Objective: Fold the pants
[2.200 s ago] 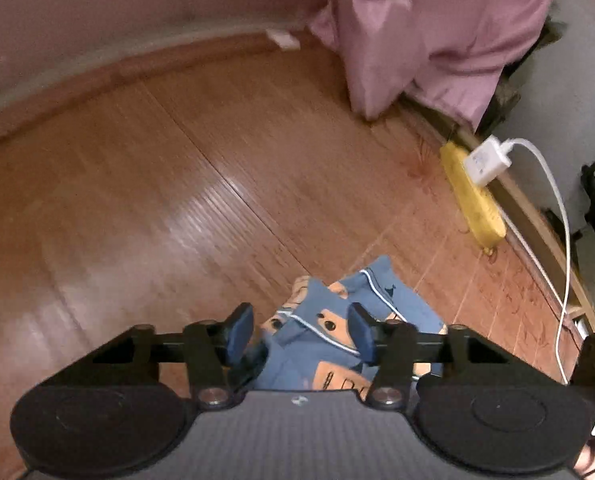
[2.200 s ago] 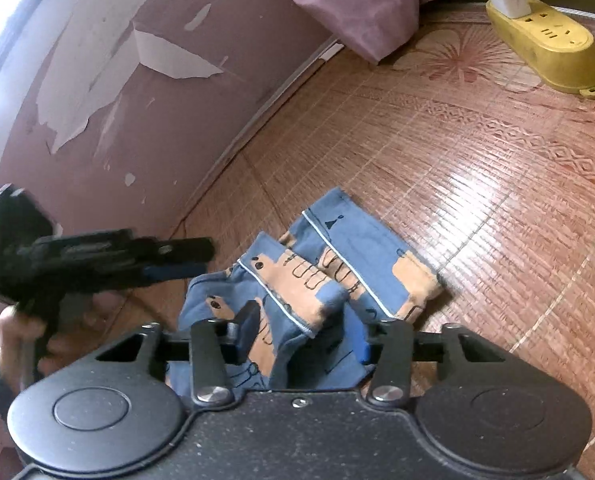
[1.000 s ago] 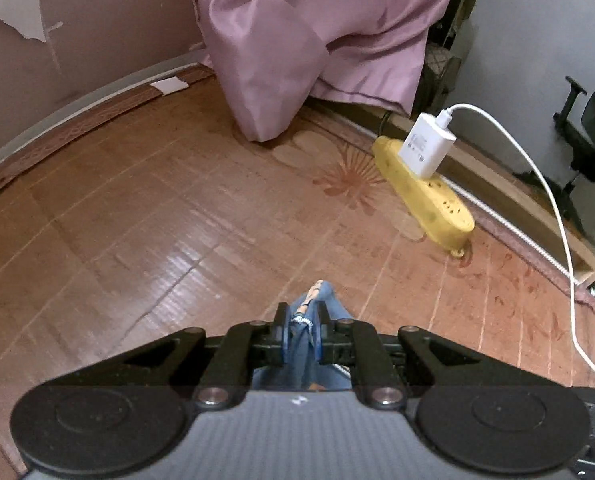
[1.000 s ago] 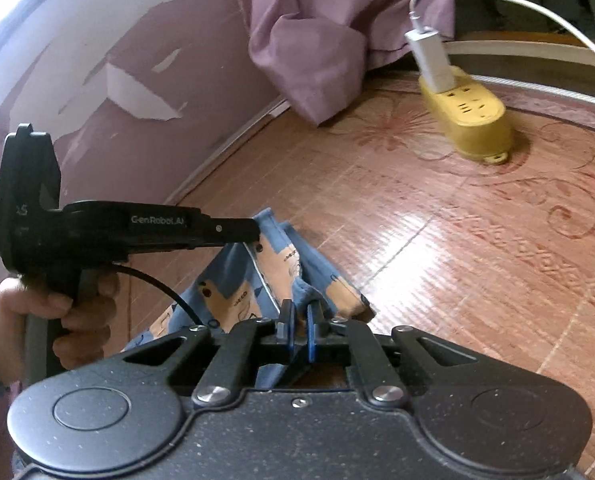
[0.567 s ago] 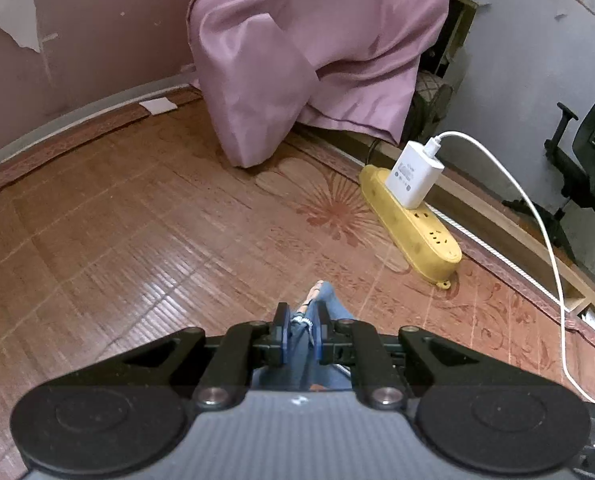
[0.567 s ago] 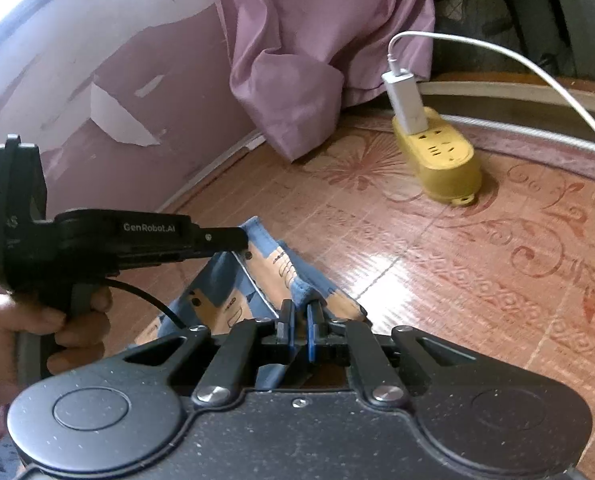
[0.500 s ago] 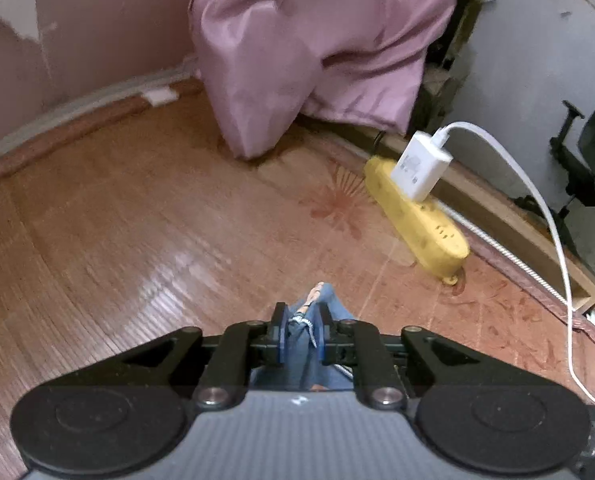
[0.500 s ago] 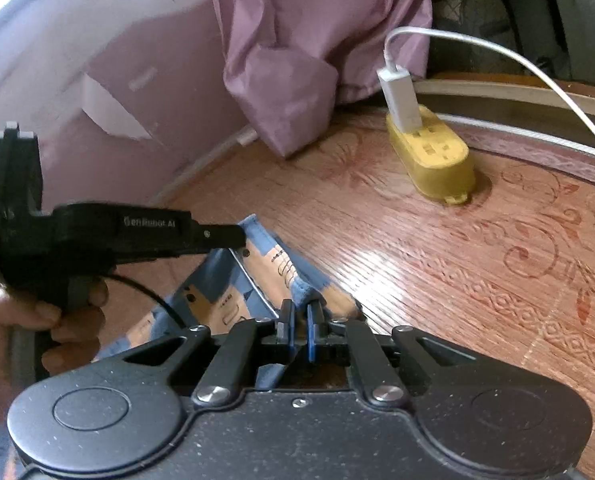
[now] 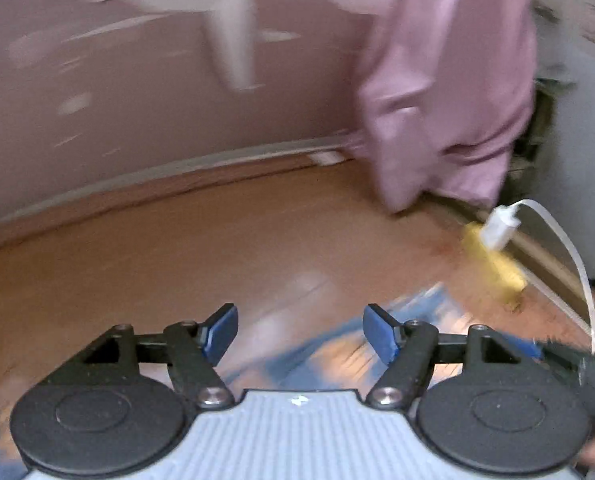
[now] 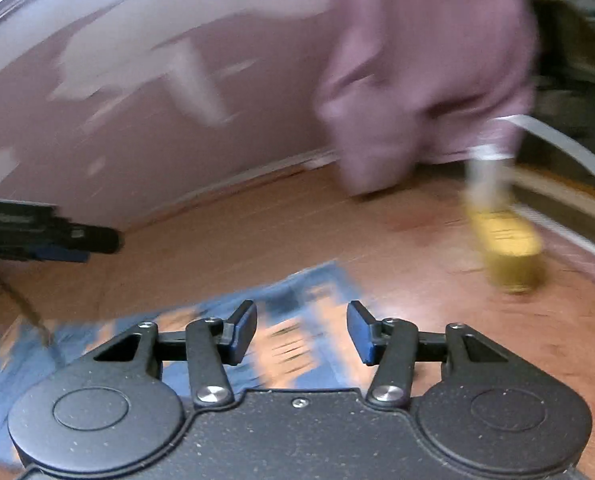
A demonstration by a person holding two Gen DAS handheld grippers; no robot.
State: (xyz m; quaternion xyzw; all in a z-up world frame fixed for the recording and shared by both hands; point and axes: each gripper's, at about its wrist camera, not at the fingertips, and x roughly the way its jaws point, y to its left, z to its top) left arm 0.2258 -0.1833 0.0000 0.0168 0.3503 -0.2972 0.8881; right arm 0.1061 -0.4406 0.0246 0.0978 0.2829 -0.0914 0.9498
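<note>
Both tongs are now sitting spread with nothing between the pads; half a second ago each was pinching a hem of the pants. Left tongs (image 9: 299, 332) and right tongs (image 10: 301, 330) are hovering just over the cloth, everything motion-blurred, so both are moving fast.

Pants (image 10: 297, 320) are lying flat on the floor (image 9: 177, 248), blue and tan print, spreading out under and ahead of both tongs. In the right view the left tool is showing off to the left, apart from the cloth.

My read: a fold has just been dropped and the tongs are pulling back for the next grab. Blur is hiding whether the edges are lining up.

For the next fold:
- letting the cloth settle before re-gripping
- picking one layer edge at each side, same height, so the crease is running straight
- carrying low over the floor and keeping clear of the power strip (image 10: 505, 240) and its cable (image 9: 577, 264)
- releasing both sides together
</note>
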